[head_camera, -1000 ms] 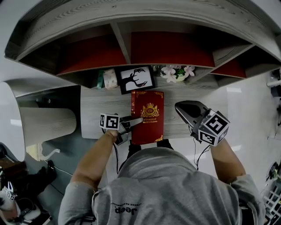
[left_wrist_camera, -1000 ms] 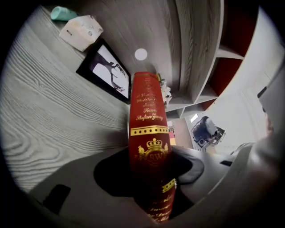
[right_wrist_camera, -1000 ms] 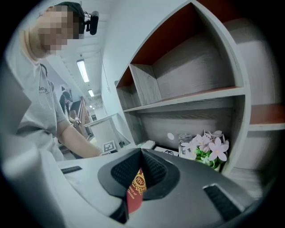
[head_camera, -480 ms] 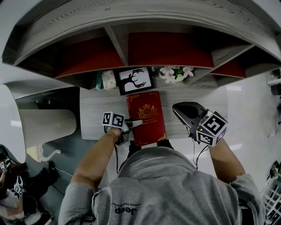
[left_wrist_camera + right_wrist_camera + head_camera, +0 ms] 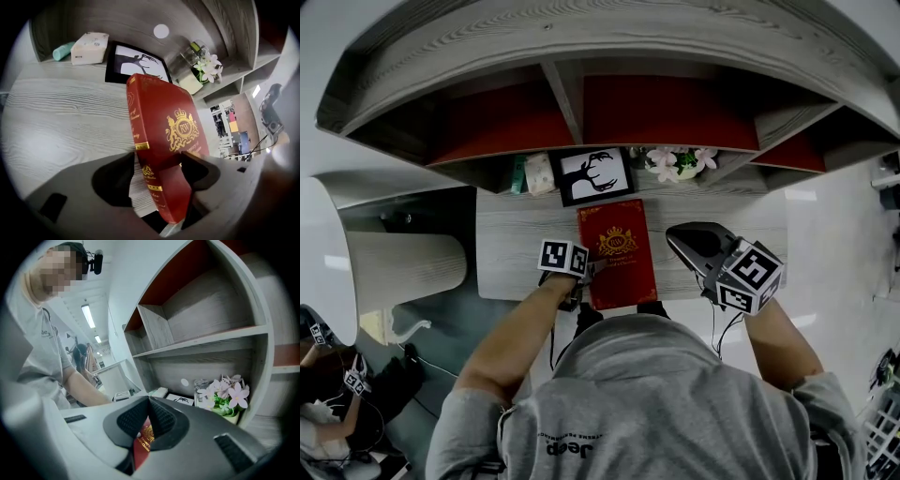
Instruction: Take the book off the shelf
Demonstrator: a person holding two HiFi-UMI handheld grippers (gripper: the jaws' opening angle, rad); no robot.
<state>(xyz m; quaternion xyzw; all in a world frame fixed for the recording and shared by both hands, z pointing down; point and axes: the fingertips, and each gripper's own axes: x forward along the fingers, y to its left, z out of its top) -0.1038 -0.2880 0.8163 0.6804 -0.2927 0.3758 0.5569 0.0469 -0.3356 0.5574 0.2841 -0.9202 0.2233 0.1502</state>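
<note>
A red book [image 5: 617, 251] with a gold crest lies on the grey wooden desk [image 5: 516, 244] below the shelf unit [image 5: 572, 94]. My left gripper [image 5: 591, 270] is at the book's near left corner. In the left gripper view the book [image 5: 164, 122] sits between the two jaws of my left gripper [image 5: 157, 161]. Those jaws are opening; the left pad stands off the page edge and the right pad lies by the cover. My right gripper [image 5: 680, 239] hovers to the right of the book with its jaws together; in the right gripper view its tips [image 5: 149, 401] meet, with nothing held.
A framed deer picture [image 5: 595, 175] leans at the back of the desk just beyond the book. Beside it are a tissue packet [image 5: 539, 172] on the left and a pot of pink flowers [image 5: 675, 157] on the right. The shelf compartments overhang the desk's back.
My left gripper has shifted to the right, closer in on the book's near left corner. The book has turned slightly on the desk. The right gripper has barely moved.
</note>
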